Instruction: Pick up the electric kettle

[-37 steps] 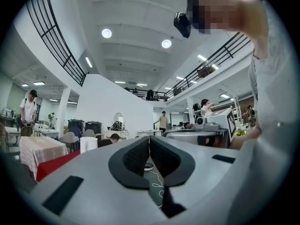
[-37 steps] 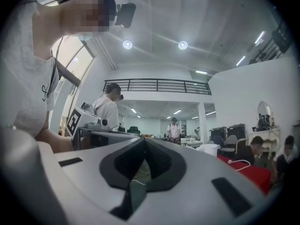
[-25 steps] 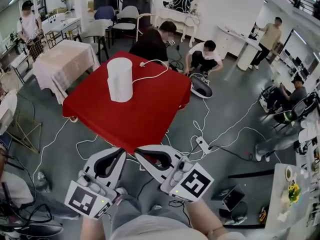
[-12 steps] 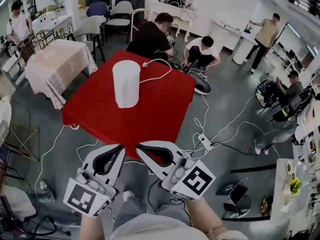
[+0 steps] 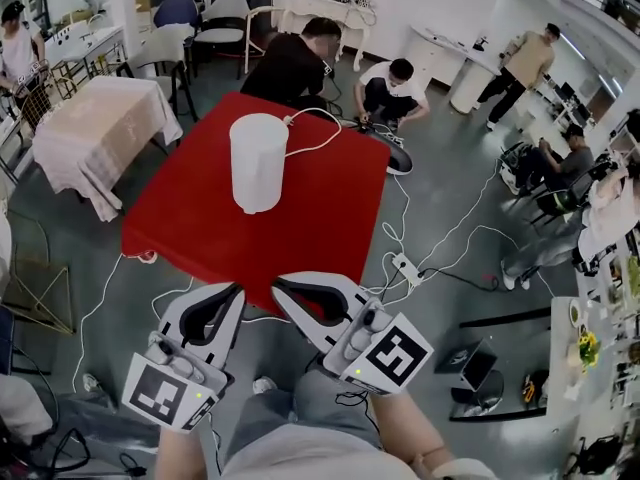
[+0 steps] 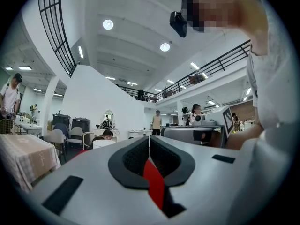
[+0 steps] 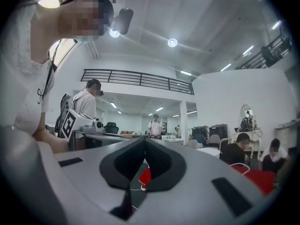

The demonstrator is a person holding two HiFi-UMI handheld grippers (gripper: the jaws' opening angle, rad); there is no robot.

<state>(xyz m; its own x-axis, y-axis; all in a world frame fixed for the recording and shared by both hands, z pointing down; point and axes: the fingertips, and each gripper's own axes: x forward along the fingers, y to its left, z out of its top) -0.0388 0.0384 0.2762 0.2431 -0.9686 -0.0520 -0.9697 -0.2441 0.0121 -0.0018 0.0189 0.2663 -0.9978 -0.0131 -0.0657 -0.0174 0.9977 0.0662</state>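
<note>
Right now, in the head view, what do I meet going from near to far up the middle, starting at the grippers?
left gripper and right gripper side by side, both shut and empty → red table → white kettle standing on it → person in black crouched beyond the table → grey chair

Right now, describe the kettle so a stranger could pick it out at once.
Find the red table in the middle of the room, right of the beige table. On its far left part stands the kettle, a plain white cylinder. It is the only upright thing there; a white cord loops beside it.
</note>
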